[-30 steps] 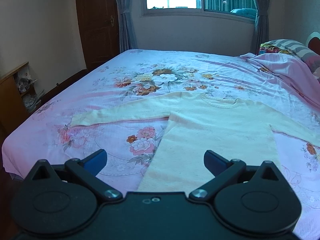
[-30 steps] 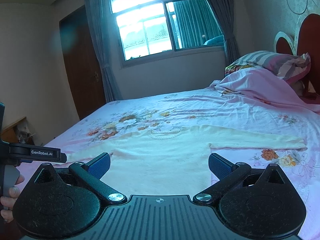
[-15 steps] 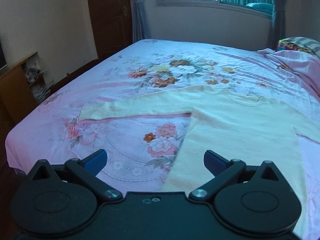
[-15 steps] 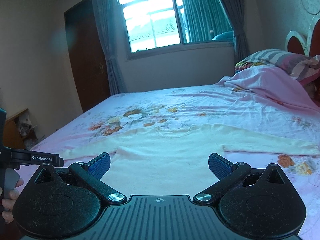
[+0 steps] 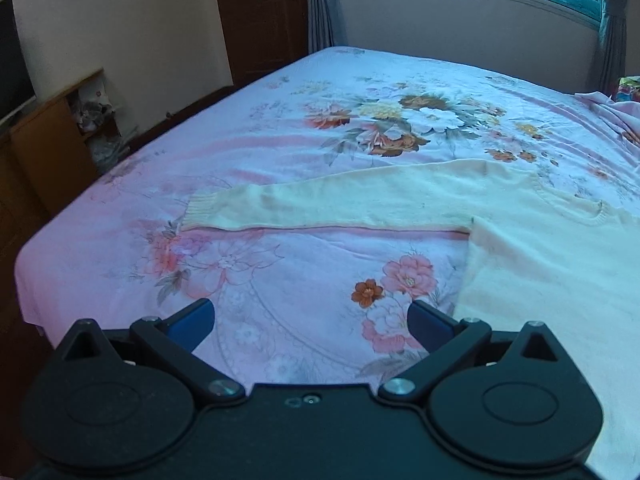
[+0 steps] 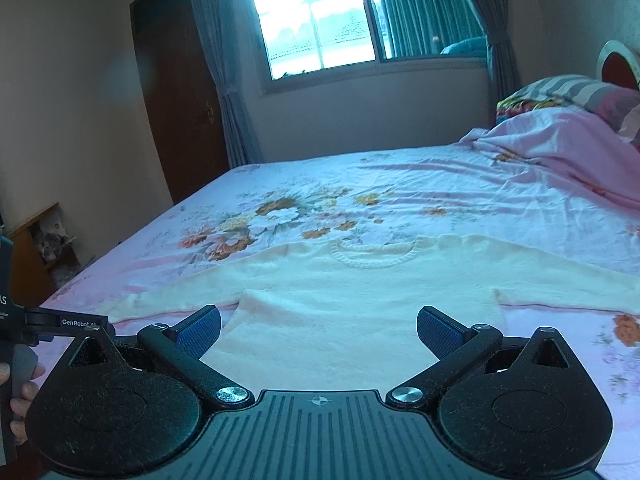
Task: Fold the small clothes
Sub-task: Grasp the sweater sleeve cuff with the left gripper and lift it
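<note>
A cream knit sweater [image 5: 540,248] lies flat on the floral bed sheet [image 5: 320,132], neck away from me, sleeves spread sideways. Its left sleeve [image 5: 320,204] runs left to a ribbed cuff [image 5: 198,210]. My left gripper [image 5: 310,320] is open and empty above the sheet, left of the sweater's body and short of the sleeve. In the right wrist view the sweater [image 6: 360,300] fills the middle, with its collar [image 6: 374,254] ahead. My right gripper [image 6: 318,328] is open and empty over the sweater's lower body. The left gripper's body [image 6: 60,322] shows at the left edge.
A rumpled pink blanket [image 6: 560,148] and striped pillow [image 6: 568,90] lie at the bed's right. A wooden cabinet [image 5: 52,140] stands beyond the bed's left edge [image 5: 60,220]. A dark door [image 5: 260,12] and a curtained window [image 6: 320,28] are behind.
My left gripper has swung left and closer, so the left sleeve and cuff are now centred. My right gripper has moved forward and lower over the sweater's body. Both stay open.
</note>
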Available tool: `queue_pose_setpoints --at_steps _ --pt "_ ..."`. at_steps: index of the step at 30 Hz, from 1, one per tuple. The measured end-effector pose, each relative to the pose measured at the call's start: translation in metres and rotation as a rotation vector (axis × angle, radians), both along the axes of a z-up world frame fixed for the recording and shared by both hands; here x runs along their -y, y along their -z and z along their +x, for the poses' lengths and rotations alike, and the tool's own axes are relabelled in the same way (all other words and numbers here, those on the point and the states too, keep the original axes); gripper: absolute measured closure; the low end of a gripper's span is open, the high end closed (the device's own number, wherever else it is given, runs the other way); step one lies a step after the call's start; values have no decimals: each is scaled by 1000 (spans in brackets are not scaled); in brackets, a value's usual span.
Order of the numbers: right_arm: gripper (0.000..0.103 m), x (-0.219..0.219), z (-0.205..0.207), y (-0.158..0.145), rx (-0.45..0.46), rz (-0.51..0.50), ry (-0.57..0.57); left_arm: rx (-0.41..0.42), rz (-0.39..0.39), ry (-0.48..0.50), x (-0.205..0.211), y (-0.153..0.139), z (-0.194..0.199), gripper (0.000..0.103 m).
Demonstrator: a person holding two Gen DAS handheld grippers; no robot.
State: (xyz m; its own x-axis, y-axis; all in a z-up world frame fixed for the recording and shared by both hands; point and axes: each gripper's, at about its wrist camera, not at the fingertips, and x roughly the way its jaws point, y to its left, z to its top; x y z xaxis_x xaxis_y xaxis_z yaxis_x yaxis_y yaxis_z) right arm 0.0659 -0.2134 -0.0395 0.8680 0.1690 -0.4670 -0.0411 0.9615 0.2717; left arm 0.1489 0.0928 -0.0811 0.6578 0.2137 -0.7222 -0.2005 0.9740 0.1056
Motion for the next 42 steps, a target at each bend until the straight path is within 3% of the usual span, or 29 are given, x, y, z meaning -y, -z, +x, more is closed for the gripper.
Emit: queue_pose_setpoints --at_steps 5,9,15,18,22,26,30,33,35,36,38,42 --pt "0 -10 33 13 -31 3 -17 -47 -67 -16 -16 17 27 15" --pt "0 -18 55 21 -49 0 -37 -85 -89 -62 -34 31 51 14" --pt "0 -27 88 34 -66 -23 -57 -112 -195 -199 -86 53 90 11" --pt "0 -31 103 44 -85 -21 -67 -132 -325 -280 -121 70 110 16" --pt "0 -38 118 56 -108 -27 -81 -128 -522 -365 -160 96 131 32" --pt "0 -43 129 67 -127 -30 -88 -56 -645 -420 -183 107 145 28" --pt "0 -43 140 79 -149 -40 -83 8 -756 -458 -199 116 158 30" --pt "0 -42 147 87 -167 -42 -74 54 -801 -474 -206 123 167 54" --pt "0 -41 150 90 -171 -48 -70 73 -882 -494 -215 132 169 98" --pt "0 -40 151 91 -171 -49 -66 74 -926 -509 -220 138 170 103" --pt "0 -39 153 94 -173 -49 -60 100 -937 -544 -223 141 169 102" --pt "0 -33 159 98 -186 -51 -50 200 -731 -429 -195 94 178 102"
